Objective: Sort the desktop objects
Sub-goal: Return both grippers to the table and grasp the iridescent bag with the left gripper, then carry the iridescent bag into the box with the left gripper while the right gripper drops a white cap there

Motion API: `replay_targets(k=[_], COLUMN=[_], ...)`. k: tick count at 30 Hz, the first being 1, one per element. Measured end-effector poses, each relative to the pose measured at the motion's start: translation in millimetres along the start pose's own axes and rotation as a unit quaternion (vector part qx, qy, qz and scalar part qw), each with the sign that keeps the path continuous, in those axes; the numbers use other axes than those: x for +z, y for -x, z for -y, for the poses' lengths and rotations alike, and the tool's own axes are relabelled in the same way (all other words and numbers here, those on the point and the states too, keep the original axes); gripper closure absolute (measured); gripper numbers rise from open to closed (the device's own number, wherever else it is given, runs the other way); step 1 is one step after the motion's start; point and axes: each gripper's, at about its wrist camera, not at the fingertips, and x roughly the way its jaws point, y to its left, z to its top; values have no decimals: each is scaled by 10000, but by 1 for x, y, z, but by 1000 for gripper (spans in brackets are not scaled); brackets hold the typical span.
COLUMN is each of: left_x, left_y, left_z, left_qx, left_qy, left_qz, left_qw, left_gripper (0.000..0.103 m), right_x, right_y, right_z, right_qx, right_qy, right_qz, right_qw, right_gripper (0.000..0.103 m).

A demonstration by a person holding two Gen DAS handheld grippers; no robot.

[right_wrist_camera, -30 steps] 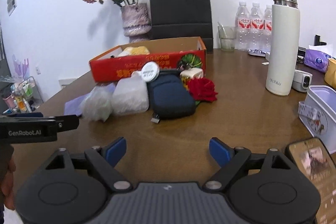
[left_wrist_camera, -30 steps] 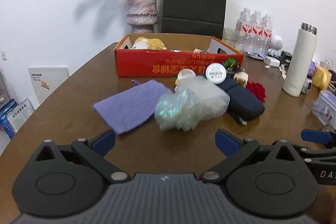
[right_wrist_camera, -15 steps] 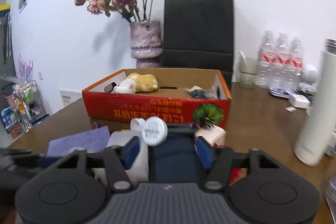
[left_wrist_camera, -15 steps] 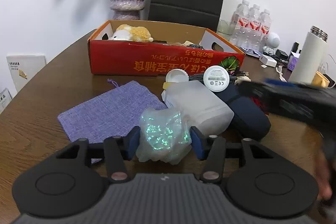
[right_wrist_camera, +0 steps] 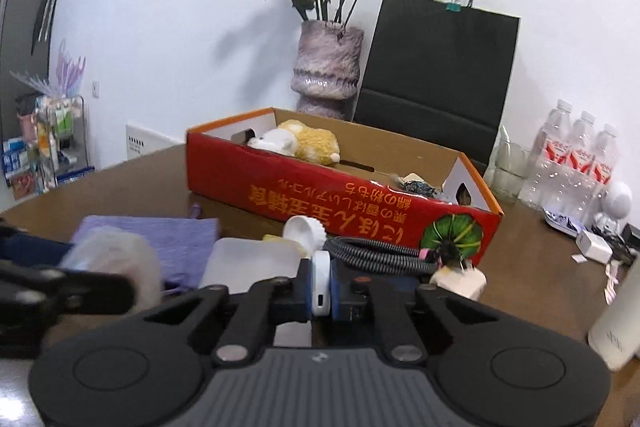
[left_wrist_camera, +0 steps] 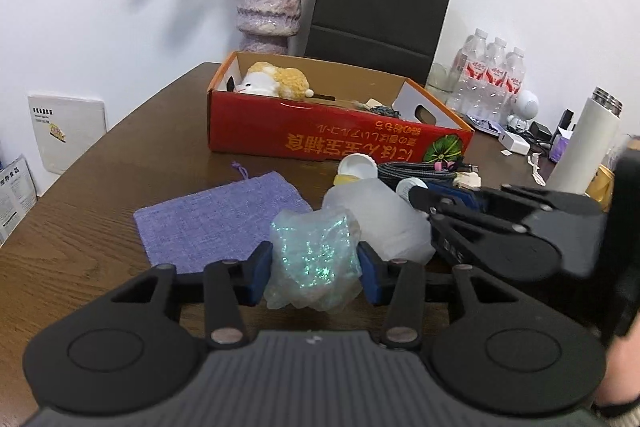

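A second ago both grippers hung wide and empty, short of the clutter; now each has gone in and closed on something. The left gripper [left_wrist_camera: 316, 273] has its blue pads pressed into a crumpled iridescent plastic wad [left_wrist_camera: 314, 259], jaws closing further. The right gripper [right_wrist_camera: 320, 289] is clamped narrow on the small white round charger [right_wrist_camera: 321, 283], held edge-on between the pads; earlier that disc stood propped on the dark blue pouch [left_wrist_camera: 460, 189]. In the left view the right gripper now crosses in from the right edge, blurred, above the pouch. The wad sits near the middle of the tabletop [left_wrist_camera: 100, 207], touching a translucent jug [left_wrist_camera: 384, 219] with a white cap [left_wrist_camera: 357, 165]; a purple cloth bag [left_wrist_camera: 216, 219] lies flat to its left. A braided cable [right_wrist_camera: 380, 253] and a white plug [right_wrist_camera: 460, 279] lie just in front of the red cardboard box [left_wrist_camera: 320, 139], which holds a plush toy [left_wrist_camera: 276, 83] toward its far-left corner. Along the far edge stand a vase of dried roses [right_wrist_camera: 326, 67] and a black paper bag [left_wrist_camera: 380, 3]; at the right edge, water bottles [left_wrist_camera: 494, 79] and a white flask [left_wrist_camera: 584, 147]. White walls behind.
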Motion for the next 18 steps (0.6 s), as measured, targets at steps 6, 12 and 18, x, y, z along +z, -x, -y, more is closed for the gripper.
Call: replay_targets(k=[6,12,18], left_x=[-6,-26,-52], left_y=[21,33,42], left_z=[9,16,24], left_qx=[-102,-146,-192], left_qy=[-108,-219,-349], left_qz=[135,-63,-307], left_qw=[9998,9996,9987], left_gripper=[57,57,56], right_x=[5,-26,-66], right_y=[55,104,122], right_z=[7,8,1], right_qx=[32,166,15], right_qy=[-276,-390,-502], right_qz=[263,-154,-552], right_qw=[9993,9990,9972], right_gripper=[95,95,95])
